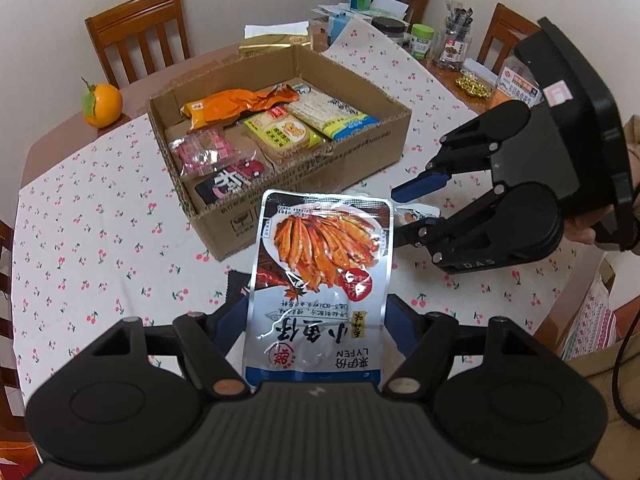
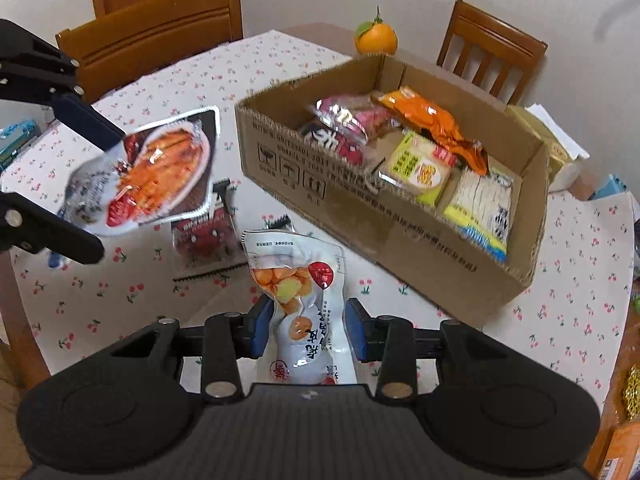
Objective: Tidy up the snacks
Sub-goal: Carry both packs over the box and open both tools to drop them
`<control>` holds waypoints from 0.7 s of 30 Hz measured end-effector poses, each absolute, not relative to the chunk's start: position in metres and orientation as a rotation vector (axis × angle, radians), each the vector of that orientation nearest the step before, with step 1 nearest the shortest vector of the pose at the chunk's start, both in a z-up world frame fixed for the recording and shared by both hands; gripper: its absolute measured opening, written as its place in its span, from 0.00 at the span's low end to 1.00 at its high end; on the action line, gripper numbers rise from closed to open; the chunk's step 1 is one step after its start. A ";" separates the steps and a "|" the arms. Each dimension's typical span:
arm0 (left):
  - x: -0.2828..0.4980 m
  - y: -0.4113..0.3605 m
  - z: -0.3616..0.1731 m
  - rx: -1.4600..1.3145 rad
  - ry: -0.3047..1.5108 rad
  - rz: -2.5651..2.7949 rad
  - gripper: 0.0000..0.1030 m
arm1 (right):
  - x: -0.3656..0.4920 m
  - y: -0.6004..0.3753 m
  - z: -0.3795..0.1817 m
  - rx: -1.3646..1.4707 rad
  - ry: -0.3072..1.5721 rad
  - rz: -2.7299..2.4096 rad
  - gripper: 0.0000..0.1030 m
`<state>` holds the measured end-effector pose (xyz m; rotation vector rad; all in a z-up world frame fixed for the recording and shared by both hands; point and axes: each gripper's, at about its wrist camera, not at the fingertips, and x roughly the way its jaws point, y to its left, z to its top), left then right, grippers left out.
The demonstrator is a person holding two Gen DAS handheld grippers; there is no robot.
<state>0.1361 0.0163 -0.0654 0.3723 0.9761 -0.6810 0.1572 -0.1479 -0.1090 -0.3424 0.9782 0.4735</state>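
Left wrist view: left gripper (image 1: 316, 316) is clamped on a fish snack pouch (image 1: 320, 280), held above the tablecloth (image 1: 100, 220), cardboard box (image 1: 304, 192) ahead. Right wrist view: right gripper (image 2: 308, 330) is clamped on a white snack pouch (image 2: 304, 312), box (image 2: 360, 216) ahead-right.

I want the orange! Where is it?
The orange sits on the bare table edge beyond the cardboard box, near a wooden chair: upper left in the left wrist view, top centre in the right wrist view.
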 end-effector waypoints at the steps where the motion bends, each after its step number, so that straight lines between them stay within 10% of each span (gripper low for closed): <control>1: 0.138 0.016 -0.063 0.373 0.970 -0.680 0.71 | 0.157 -0.148 -0.106 -0.341 0.971 0.473 0.43; 21: 0.262 -0.049 -0.060 0.378 0.833 -0.623 0.72 | 0.169 -0.198 -0.051 -0.335 0.857 0.370 0.43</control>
